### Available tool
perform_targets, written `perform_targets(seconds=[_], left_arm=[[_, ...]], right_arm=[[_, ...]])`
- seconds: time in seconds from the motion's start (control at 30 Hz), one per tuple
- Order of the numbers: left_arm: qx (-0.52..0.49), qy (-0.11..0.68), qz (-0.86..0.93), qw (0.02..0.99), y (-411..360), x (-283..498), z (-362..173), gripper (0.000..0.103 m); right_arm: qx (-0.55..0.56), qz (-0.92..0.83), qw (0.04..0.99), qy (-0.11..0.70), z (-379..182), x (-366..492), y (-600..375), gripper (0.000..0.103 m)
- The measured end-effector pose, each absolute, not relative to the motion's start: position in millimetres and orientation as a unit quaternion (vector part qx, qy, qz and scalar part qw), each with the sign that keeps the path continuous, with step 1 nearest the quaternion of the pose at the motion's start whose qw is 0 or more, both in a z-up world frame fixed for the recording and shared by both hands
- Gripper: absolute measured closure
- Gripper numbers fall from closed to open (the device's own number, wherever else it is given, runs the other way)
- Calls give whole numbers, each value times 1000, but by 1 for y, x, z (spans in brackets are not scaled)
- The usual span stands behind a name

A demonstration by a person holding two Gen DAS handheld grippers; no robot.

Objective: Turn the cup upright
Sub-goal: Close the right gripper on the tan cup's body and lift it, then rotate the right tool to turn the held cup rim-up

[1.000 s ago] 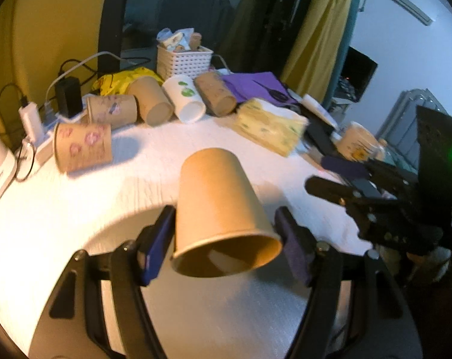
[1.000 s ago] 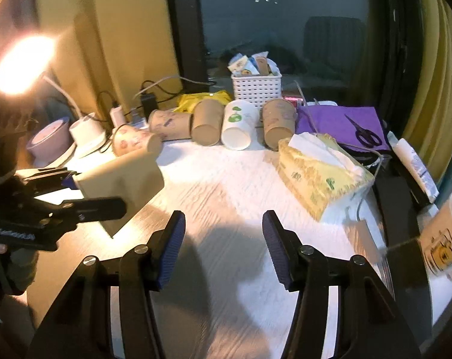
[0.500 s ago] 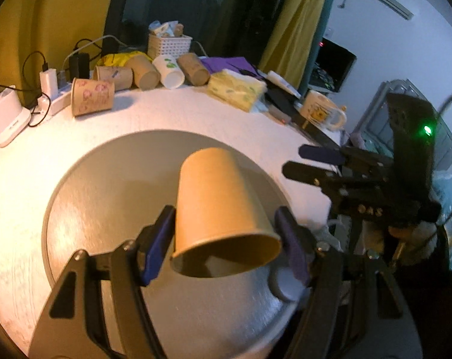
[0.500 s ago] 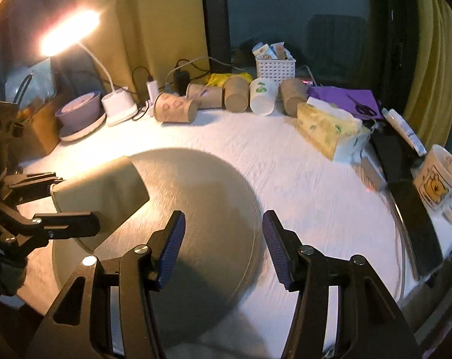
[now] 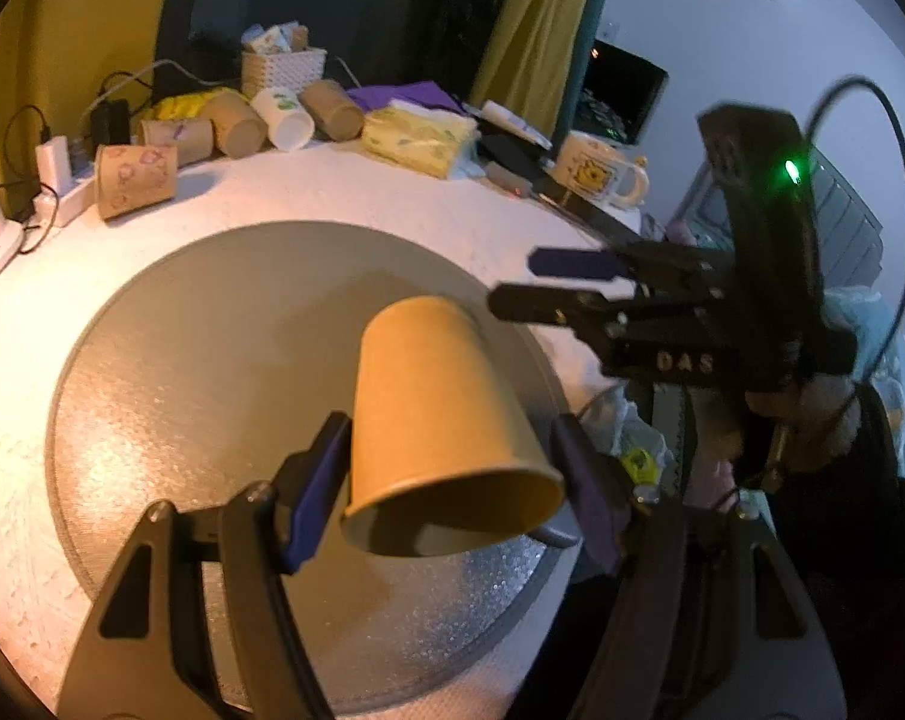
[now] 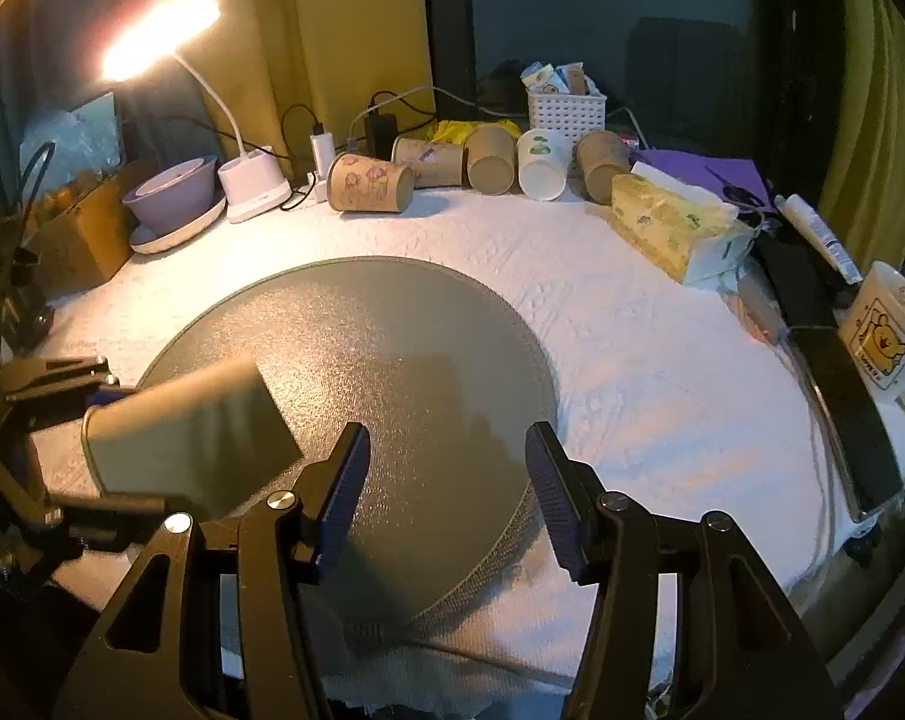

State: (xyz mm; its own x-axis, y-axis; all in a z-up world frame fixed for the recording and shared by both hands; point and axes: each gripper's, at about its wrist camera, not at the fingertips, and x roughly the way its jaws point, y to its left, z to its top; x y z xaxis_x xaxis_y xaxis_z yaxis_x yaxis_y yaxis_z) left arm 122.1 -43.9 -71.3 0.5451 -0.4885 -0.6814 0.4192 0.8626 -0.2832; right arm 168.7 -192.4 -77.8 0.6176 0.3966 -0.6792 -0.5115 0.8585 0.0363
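A plain tan paper cup (image 5: 434,414) is held in my left gripper (image 5: 452,498), which is shut on it near the rim. The cup's open mouth faces the camera and its base points away, above a round grey mat (image 5: 212,360). In the right wrist view the same cup (image 6: 188,432) lies sideways in the left gripper at the left, over the mat (image 6: 392,330). My right gripper (image 6: 446,492) is open and empty above the mat's near edge. It also shows in the left wrist view (image 5: 560,282), to the right of the cup.
Several paper cups (image 6: 500,159) lie on their sides at the back of the white table, beside a white basket (image 6: 566,111). A tissue pack (image 6: 674,228), a bear mug (image 6: 884,336), a lit desk lamp (image 6: 158,36) and a bowl (image 6: 170,192) stand around.
Both grippers have drawn back from the table's far side, so the grey mat now lies under them. The left gripper still holds the cup; the right stays open.
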Motion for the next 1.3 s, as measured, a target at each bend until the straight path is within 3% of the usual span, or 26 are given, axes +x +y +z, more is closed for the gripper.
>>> perform_targets(seconds=[0.63,0.7,0.77,1.3], left_arm=[[27,432,-292,853,-65,161,-82,32],[43,432,-283,855,-65,158,-82,20],[50,431,-273,858,-63,155,-81,16],[14,433,-183,882,-7,113,-82,15]], right_arm=[[-78,281,873,391,-100,215,-192,46],[-82,294,868,391,-100,213,-190,46],[-92,298,866,392,-100,209,-187,46],[-144,337,843,394,-95,155,-158,46]])
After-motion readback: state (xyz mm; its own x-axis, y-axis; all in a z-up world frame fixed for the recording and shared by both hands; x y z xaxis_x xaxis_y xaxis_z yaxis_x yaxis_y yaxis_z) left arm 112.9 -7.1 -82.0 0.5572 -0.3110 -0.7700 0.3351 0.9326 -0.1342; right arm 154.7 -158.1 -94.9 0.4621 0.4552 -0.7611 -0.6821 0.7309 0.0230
